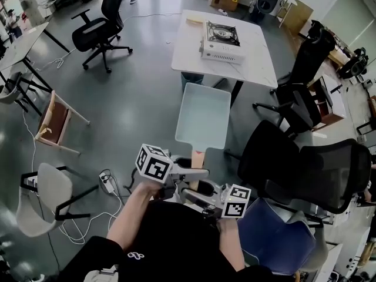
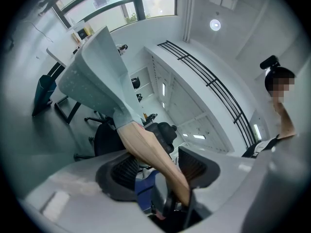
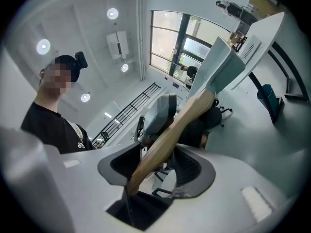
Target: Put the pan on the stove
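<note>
- the left gripper (image 1: 189,173) is closed on the wooden handle (image 1: 198,158) with its jaws standing wide. in the left gripper view the handle (image 2: 151,155) crosses slantwise between the pads (image 2: 197,166) of the gripper (image 2: 160,169).
- the pan (image 1: 203,117) is a pale blue, shallow, rectangular tray, carried in the air in front of the person, well short of the table (image 1: 187,54). it looks stiff and fairly light, but long, so i judge it wants to tip forward. the handle is the one sensible hold, and wood should slip less than the smooth body (image 2: 95,81).
- the right gripper (image 1: 205,194) also clamps the handle, nearer its free end and closer to the person. in its own view, handle (image 3: 175,130) and pan (image 3: 238,57) run up and away from the gripper (image 3: 155,166).
- the stove (image 1: 222,40) sits on the table, beyond the pan's far edge and a little to the right. the pan is empty and well apart from it.
</note>
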A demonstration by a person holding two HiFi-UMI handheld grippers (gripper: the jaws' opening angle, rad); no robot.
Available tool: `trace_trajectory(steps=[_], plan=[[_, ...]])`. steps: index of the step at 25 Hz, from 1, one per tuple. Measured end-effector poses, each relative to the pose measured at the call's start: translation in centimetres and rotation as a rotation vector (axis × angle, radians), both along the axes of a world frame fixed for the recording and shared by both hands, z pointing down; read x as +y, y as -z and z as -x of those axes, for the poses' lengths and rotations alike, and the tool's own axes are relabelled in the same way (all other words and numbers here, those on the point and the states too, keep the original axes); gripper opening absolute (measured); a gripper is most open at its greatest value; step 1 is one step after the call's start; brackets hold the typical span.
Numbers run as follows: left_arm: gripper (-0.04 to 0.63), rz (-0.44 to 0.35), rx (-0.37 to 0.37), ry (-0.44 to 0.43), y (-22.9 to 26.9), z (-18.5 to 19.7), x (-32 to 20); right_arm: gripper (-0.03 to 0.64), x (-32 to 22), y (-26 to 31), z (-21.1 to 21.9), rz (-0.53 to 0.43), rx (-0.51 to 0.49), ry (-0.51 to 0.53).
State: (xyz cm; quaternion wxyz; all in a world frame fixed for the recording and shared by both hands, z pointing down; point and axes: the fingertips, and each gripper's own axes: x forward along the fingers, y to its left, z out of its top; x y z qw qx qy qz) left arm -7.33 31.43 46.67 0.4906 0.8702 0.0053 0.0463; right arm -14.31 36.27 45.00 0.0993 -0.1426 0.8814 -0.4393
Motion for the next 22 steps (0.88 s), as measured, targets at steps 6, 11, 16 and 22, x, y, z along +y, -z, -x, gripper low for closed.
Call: trace_trajectory(steps=[6,11,16,22], plan=[[0.256,0.009,-0.002,-0.013,-0.3,0.4,-1.3,0.213,-1.4,-0.4,0.6,0.012,0.014,-0.013],[0.256,0.016,0.006,-0.021,-0.1,0.7,-1.9,0.213,-2.1,-0.1,0.9,0.015,0.020,-0.020],[0.256,0.019,0.011,-0.032,-0.3,0.2,-3.0,0.213,-3.3,-0.3,0.4,0.021,0.025,-0.034],[0.256,0.013,0.019,-0.041,-0.3,-1.2,-5.1,0.213,-5.4,-0.4,-0.9,0.012,0.027,-0.045]])
